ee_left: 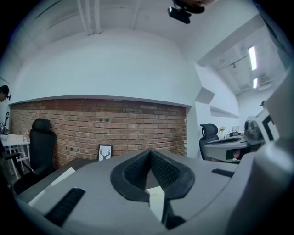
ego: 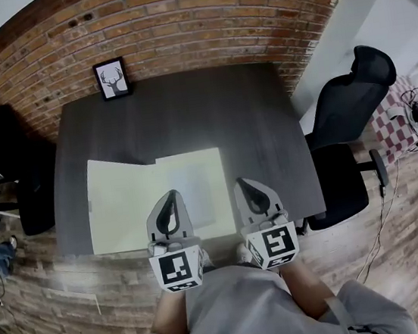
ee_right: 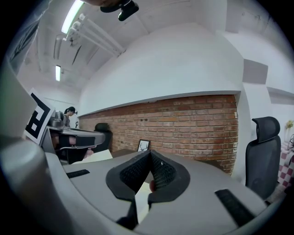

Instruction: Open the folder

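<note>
Both grippers shut tight, nothing held: left gripper (ego: 172, 196) and right gripper (ego: 244, 184) hover above near edge of table (ego: 186, 112). Pale folder (ego: 126, 204) lies spread flat along near edge, toward left corner. Risk, I judge: careless gripper nudge slides folder off edge.

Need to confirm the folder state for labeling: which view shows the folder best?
Head view: the whole folder lies spread flat on the table, with almost nothing covered. The left gripper view catches only a pale strip of it at the left; the right gripper view shows only a pale piece at its left.
</note>
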### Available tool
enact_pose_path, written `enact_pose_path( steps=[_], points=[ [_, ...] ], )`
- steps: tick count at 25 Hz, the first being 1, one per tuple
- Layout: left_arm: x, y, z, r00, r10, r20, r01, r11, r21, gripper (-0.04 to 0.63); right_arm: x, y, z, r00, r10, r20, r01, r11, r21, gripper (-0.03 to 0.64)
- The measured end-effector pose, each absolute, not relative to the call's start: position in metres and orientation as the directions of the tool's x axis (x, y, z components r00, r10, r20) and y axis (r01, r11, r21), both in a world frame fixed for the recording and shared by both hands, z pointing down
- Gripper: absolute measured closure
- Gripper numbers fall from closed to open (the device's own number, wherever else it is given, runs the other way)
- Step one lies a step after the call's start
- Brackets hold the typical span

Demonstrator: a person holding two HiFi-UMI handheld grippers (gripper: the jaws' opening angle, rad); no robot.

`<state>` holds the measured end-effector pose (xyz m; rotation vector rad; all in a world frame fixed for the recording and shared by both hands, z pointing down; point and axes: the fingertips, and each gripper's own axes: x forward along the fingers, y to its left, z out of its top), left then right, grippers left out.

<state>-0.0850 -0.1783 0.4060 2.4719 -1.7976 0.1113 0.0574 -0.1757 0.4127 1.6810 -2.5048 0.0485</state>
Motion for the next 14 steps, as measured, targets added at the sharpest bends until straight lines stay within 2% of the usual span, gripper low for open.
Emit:
enact_pose_path(
  steps=[14],
  points=[
    [-0.0814,-0.1792,0.4043,0.306,-0.946,0.105,-0.952,-0.305,0.027,0.592,0.0551,-0.1778,0.4075,-0.391,-0.913,0.121,-0.915,0.399,0.057,0.618]
  ],
)
